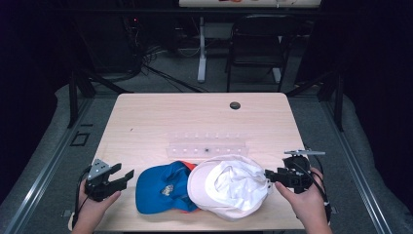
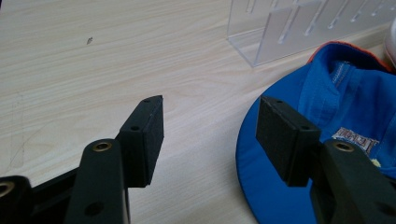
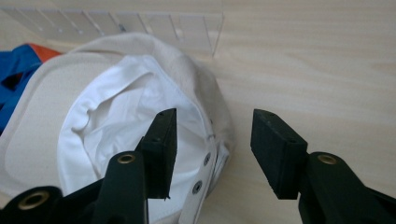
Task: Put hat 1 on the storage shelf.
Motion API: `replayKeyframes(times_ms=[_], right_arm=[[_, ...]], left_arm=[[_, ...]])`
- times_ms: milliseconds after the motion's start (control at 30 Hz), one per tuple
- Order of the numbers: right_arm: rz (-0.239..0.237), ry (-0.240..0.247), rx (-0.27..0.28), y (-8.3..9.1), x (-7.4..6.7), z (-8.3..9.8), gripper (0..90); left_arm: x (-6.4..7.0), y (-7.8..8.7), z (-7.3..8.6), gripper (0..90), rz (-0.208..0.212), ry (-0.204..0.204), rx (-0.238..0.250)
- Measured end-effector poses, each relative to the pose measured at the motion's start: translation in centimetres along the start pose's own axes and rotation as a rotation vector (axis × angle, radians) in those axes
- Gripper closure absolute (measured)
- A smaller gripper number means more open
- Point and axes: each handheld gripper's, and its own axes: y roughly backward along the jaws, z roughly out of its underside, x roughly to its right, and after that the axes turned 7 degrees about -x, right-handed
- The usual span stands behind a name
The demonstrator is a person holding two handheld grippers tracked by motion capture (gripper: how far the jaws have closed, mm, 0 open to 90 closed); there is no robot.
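A blue cap [image 1: 163,187] lies upside down near the table's front edge, and its brim [image 2: 271,186] reaches under the right-hand jaw in the left gripper view. A white cap [image 1: 226,187], also inside up, overlaps the blue cap's right side. My left gripper [image 1: 124,171] is just left of the blue cap, open, with bare table between its jaws [image 2: 210,126]. My right gripper [image 1: 270,178] is at the white cap's right edge, open. In the right gripper view [image 3: 215,135] one jaw hangs over the white cap's [image 3: 116,121] lining and the other over the table; the pads do not press on it.
A clear plastic rack [image 1: 207,146] with several slots stands just behind the caps, seen also as the rack [image 2: 299,28] and the rack [image 3: 116,23]. The wooden table [image 1: 160,117] has a round cable hole [image 1: 235,105] at the back. A black chair [image 1: 258,39] stands beyond it.
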Motion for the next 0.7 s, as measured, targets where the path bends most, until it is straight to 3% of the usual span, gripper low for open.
replayKeyframes(times_ms=[67,233,267,367,433,567,700], right_arm=[[0.001,-0.010,-0.075,-0.3,0.2,-0.3,51.0],[-0.002,-0.022,-0.138,-1.0,0.6,-0.5,52.2],[-0.008,-0.036,-0.173,-1.4,0.7,-0.5,53.0],[-0.020,-0.056,-0.191,-1.8,0.9,-0.6,54.9],[-0.026,-0.070,-0.211,-2.2,1.0,-0.8,56.7],[-0.043,-0.102,-0.275,-2.9,0.9,-1.1,58.4],[-0.014,-0.103,-0.316,-3.7,0.9,-1.2,59.5]], left_arm=[[0.0,-0.1,0.0,42.3,0.002,-0.005,-0.001],[0.0,-0.1,0.0,41.9,0.003,-0.006,-0.023],[0.0,-0.2,0.1,41.9,0.005,-0.004,-0.016],[-0.1,-0.3,0.1,43.1,0.015,0.009,-0.022],[-0.4,-0.4,0.2,44.0,0.063,0.034,-0.045],[-0.4,-0.5,0.2,45.7,0.053,0.025,-0.041],[-0.3,-0.6,0.2,45.6,0.053,0.025,-0.048]])
